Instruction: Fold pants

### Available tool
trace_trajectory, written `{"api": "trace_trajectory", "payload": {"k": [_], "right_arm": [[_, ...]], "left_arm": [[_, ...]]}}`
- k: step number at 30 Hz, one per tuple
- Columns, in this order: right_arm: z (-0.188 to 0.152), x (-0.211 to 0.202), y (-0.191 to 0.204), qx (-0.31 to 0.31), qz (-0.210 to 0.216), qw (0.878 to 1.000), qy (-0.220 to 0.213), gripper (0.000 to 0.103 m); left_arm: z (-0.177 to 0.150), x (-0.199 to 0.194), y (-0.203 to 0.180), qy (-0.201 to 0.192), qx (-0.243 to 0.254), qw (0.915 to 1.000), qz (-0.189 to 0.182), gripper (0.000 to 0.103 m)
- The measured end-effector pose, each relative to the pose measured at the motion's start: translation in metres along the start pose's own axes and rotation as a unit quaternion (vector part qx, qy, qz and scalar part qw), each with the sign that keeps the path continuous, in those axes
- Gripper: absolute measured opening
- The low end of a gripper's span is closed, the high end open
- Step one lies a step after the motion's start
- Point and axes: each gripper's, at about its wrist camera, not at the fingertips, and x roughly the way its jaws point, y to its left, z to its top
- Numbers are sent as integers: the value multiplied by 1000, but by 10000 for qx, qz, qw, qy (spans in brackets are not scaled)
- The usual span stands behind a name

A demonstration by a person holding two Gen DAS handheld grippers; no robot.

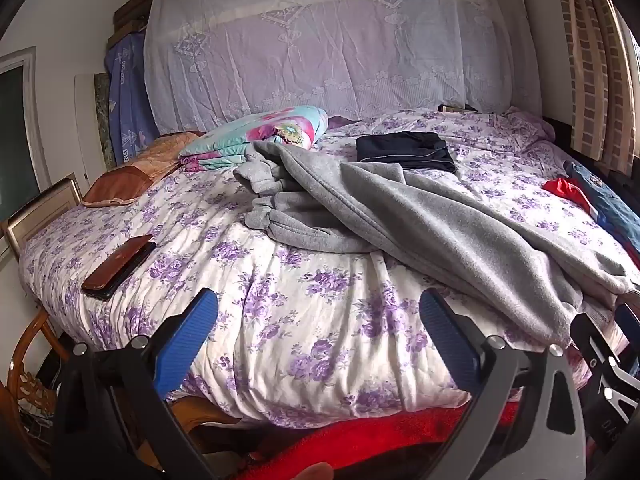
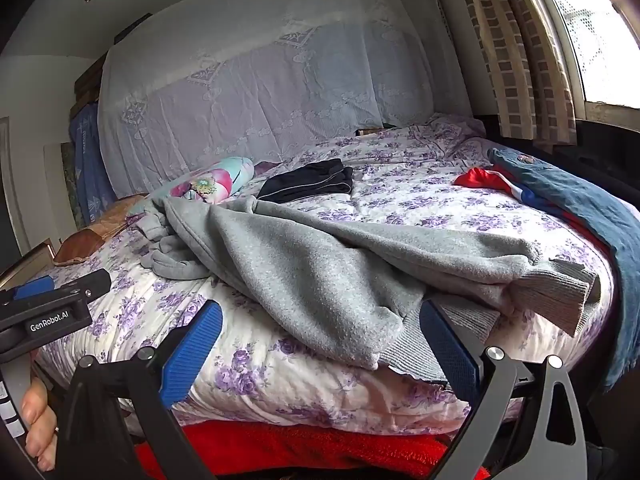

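Grey fleece pants (image 2: 320, 264) lie rumpled across the bed (image 1: 304, 320), waistband at the near edge. Both the left tool (image 1: 320, 336) and right tool (image 2: 320, 344) hang spread apart, empty. Best pinch the two waistband corners and pull flat before folding.

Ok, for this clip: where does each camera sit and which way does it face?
Left wrist: on the left gripper, low at the bed's near edge, facing across the quilt toward the net curtain; its open blue fingers show, plus the right gripper's edge at far right.
Right wrist: on the right gripper, further right, facing the same way, window at right; open fingers, the left gripper and a hand show.
Shared: grey pants, folded dark garment, floral pillow.
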Motion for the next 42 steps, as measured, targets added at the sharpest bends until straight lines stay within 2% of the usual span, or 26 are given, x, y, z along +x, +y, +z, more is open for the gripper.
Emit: {"api": "trace_trajectory", "payload": {"k": [16,22,26,38,42], "right_arm": [[8,-7,-1,28,1,10000,7,99],[0,3,-1,73,18,10000,53,99],[2,2,-5,264,75,9995,167,99],[2,5,-6,16,-8,10000,-52,99],[2,8,-8,30,-14,10000,20,99]], "left_arm": [[-3,2,5,15,-1,10000,-5,98],[-3,1,4,25,-2,10000,-10,98],[-6,3,6,47,-6,10000,-18,98],[-13,8,6,85,2,10000,-20,98],[-15,11,5,135,11,9999,-36,98]]}}
